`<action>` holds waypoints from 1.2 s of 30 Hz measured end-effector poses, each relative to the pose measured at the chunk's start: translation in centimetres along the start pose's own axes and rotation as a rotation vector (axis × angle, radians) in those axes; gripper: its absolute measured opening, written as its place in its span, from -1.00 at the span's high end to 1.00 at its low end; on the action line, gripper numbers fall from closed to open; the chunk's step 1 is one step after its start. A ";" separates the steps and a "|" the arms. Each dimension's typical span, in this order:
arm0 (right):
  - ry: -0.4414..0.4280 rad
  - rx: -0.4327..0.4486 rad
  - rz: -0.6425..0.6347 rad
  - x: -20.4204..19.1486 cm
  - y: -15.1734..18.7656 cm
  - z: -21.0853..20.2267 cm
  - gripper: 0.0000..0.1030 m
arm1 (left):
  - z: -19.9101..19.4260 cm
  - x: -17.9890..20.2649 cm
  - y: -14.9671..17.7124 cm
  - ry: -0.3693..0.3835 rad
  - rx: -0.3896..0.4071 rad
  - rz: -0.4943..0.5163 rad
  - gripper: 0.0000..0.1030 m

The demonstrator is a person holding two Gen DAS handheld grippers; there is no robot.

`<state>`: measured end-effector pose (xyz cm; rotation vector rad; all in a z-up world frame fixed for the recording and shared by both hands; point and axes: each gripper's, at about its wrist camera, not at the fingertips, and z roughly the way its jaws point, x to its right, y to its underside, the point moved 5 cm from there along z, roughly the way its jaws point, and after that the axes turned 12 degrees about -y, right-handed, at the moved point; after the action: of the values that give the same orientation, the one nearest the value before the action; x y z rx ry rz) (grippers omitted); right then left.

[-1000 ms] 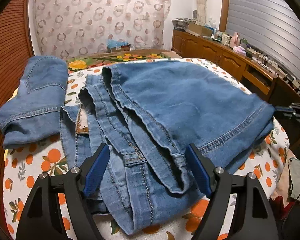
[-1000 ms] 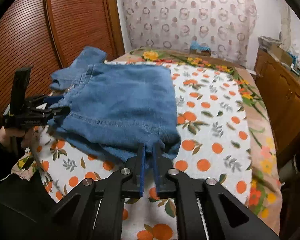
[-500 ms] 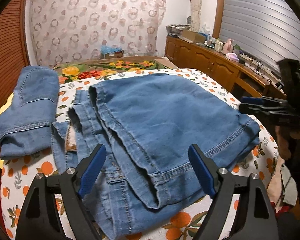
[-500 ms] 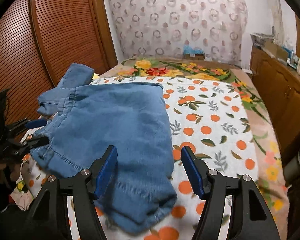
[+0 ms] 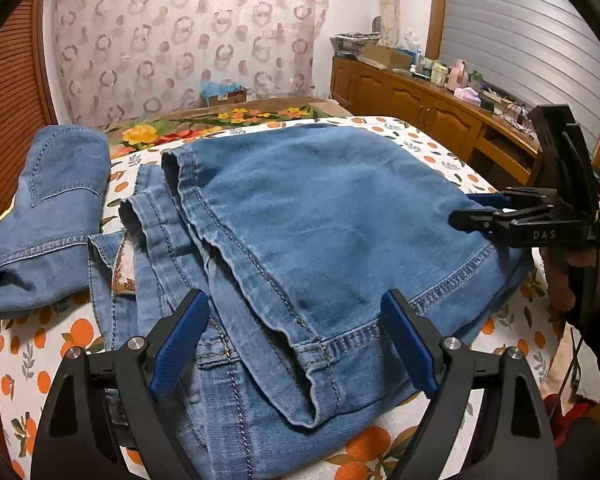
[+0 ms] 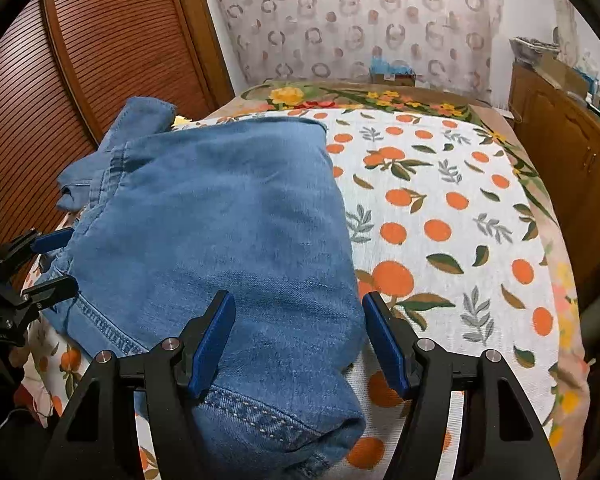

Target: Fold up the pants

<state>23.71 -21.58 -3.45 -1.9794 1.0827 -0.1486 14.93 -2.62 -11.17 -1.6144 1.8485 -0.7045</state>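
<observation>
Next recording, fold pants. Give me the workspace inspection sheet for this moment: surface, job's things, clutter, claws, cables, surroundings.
Surface: bed under an orange-print sheet, with a floral cover at the far end.
Job's things: blue jeans folded over on themselves, hems and waistband stacked at the left side; a second folded denim piece lies beside them.
Clutter: cardboard box at the bed's far end.
Claws: left claw open over the near hem; right claw open over the folded edge, its jaws having just been opening, nothing pinched.
Cables: thin dark cord hanging beside the hand at the right claw.
Surroundings: wooden cabinets loaded with small items, patterned curtain, slatted wooden doors.
</observation>
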 end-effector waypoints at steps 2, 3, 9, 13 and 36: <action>-0.005 -0.005 0.005 0.1 0.1 0.5 -0.31 | 0.0 0.0 0.0 -0.001 0.000 0.000 -0.72; -0.008 -0.006 0.008 0.0 0.2 0.5 -0.26 | 0.0 0.1 0.0 -0.001 -0.001 0.001 -0.72; -0.013 -0.005 0.019 -0.2 0.4 0.6 -0.16 | 0.1 0.0 0.2 -0.005 -0.003 0.000 -0.72; -0.034 -0.008 0.028 -0.5 0.3 0.7 0.28 | 0.2 -0.3 0.4 -0.008 -0.004 -0.005 -0.72; -0.150 0.170 -0.154 -9.8 -5.6 -4.3 0.83 | -3.0 -5.5 0.5 -0.042 0.045 -0.088 -0.72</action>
<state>19.23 -15.53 6.01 -1.8873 0.7959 -0.1661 13.00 2.91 -8.99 -1.6773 1.7284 -0.7397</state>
